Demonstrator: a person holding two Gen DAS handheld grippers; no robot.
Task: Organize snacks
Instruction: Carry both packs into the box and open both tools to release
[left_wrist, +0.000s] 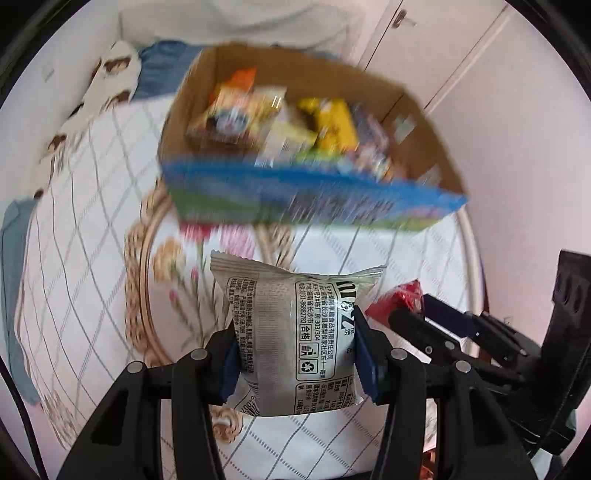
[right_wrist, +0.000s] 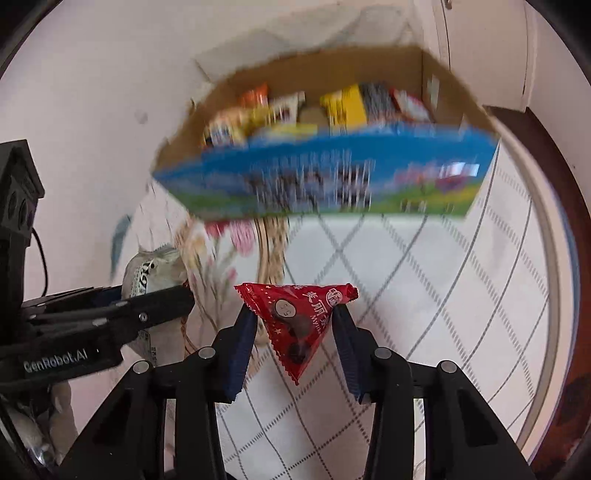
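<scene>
Carrying a snack in each hand, the left gripper (left_wrist: 295, 354) clamps a silver packet (left_wrist: 291, 332) and the right gripper (right_wrist: 293, 332) a red triangular packet (right_wrist: 295, 325), both short of the open cardboard box (left_wrist: 424, 162); next, probably reaching over its blue front and releasing.

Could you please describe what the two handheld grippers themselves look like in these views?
Both the left gripper and right gripper have matte black linkage arms with silver rivets and ribbed dark-blue finger pads. The left one's side carries white "GenRobot.AI" lettering, and a thin black cable trails behind it.
</scene>
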